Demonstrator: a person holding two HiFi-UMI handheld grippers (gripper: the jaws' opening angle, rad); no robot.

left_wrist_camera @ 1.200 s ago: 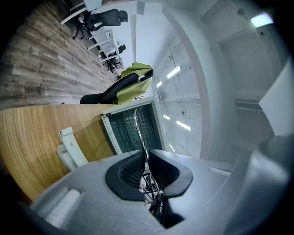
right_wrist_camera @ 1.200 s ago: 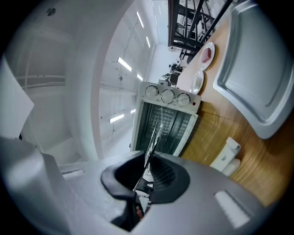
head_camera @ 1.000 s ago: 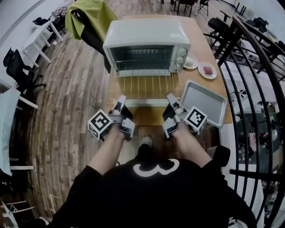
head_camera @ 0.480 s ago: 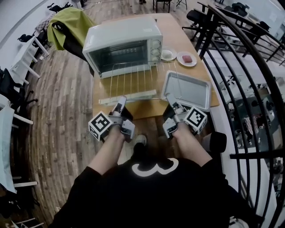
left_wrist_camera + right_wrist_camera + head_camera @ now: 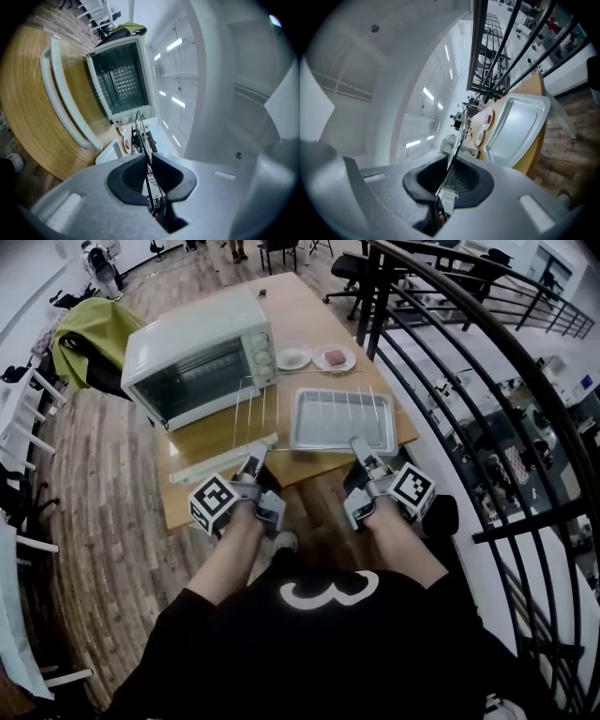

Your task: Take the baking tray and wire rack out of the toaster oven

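I hold the wire rack (image 5: 262, 409) level by its near edge, one gripper at each end. It hangs just in front of the toaster oven (image 5: 202, 357) and partly over the baking tray (image 5: 342, 420), which lies on the table's right side. My left gripper (image 5: 255, 454) is shut on the rack's left end, my right gripper (image 5: 357, 446) on its right end. In the left gripper view the rack (image 5: 140, 126) runs edge-on between the pads (image 5: 129, 176), with the oven (image 5: 119, 82) beyond. The right gripper view shows the rack's rim (image 5: 459, 136) pinched, the tray (image 5: 515, 129) alongside.
The oven door (image 5: 220, 460) lies open and flat on the wooden table (image 5: 192, 498). Two small plates (image 5: 314, 358) sit right of the oven. A black railing (image 5: 450, 381) runs close along the table's right side. A green cloth (image 5: 89, 338) hangs over a chair at left.
The rack has come clear of the oven and swung right, so it now partly covers the tray. Both grippers kept their hold, and the view turned with them.
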